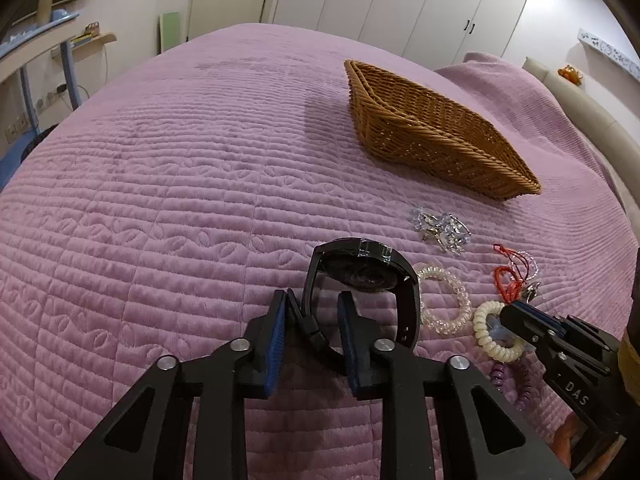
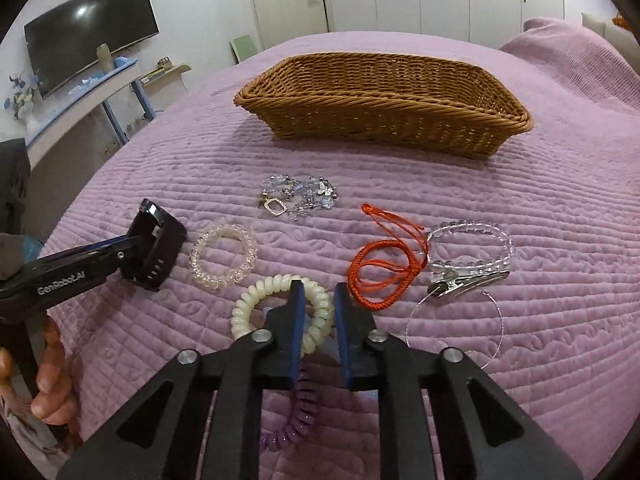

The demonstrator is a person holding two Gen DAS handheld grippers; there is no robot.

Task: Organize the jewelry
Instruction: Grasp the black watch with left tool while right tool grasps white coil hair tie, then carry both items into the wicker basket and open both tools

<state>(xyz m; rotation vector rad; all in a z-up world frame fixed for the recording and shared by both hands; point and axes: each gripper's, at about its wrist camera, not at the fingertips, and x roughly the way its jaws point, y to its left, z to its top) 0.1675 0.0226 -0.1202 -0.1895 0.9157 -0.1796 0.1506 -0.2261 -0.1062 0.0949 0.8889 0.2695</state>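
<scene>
My left gripper (image 1: 312, 300) is shut on the strap of a black wristwatch (image 1: 360, 264), which stands on edge on the purple bedspread. The right wrist view shows the same watch (image 2: 160, 248) at the left, clamped at the tip of that gripper. My right gripper (image 2: 319, 290) is shut on a cream spiral hair tie (image 2: 256, 300), whose coil runs between the blue pads. From the left wrist view that tie (image 1: 484, 332) lies at the lower right, under the right gripper's tip. A brown wicker basket (image 2: 380, 120) sits farther back on the bed.
On the bedspread lie a clear spiral tie (image 2: 224, 256), a crystal jewellery cluster (image 2: 300, 196), a red cord (image 2: 376, 272), a clear bead bracelet (image 2: 468, 248), a metal clip (image 2: 464, 284), a thin wire hoop (image 2: 456, 328) and a purple spiral tie (image 2: 300, 412). A hand (image 2: 52, 380) shows lower left.
</scene>
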